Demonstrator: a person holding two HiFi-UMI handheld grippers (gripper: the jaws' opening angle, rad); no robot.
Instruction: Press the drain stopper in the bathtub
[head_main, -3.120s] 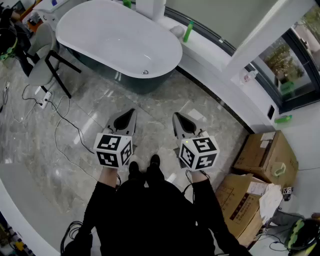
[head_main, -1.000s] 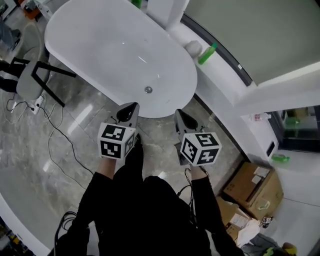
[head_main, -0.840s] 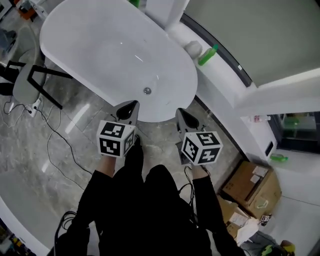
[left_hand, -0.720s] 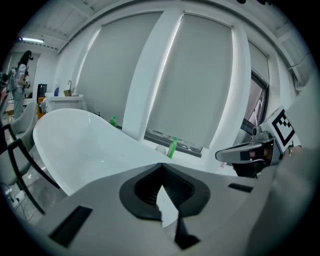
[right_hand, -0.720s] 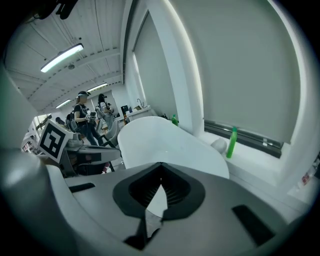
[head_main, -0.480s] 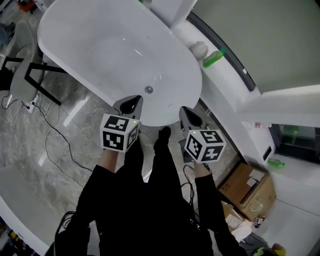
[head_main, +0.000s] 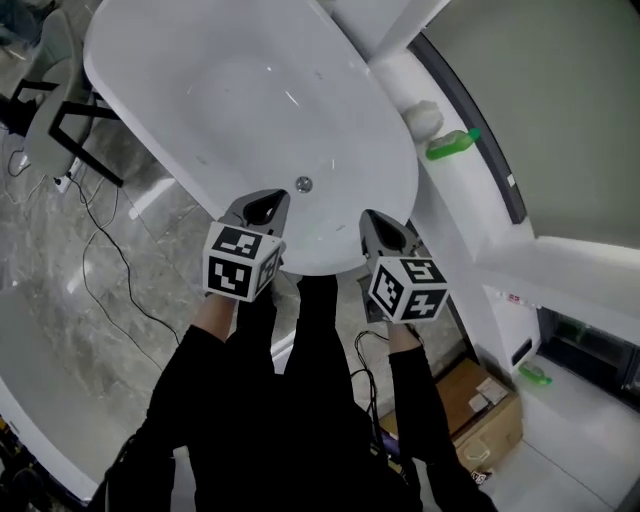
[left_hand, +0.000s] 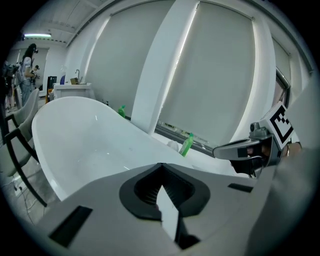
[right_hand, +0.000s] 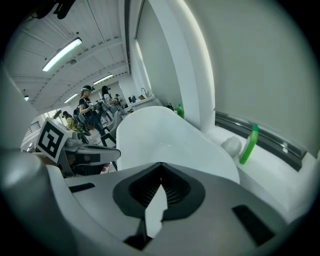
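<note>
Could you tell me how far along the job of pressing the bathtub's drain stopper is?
Done: the person stands at the near end of the bathtub, with both grippers above its near rim. In hand: nothing; the left gripper and right gripper are shut and empty, the left one nearer the drain stopper. Left: reaching down and pressing the stopper, which nothing touches yet.

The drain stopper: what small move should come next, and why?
Probably reach the left gripper forward and down into the bathtub toward the drain stopper. In the head view its tip is at the near rim, closer to the stopper than the right gripper, and its jaws are together and empty, fit for pressing.
</note>
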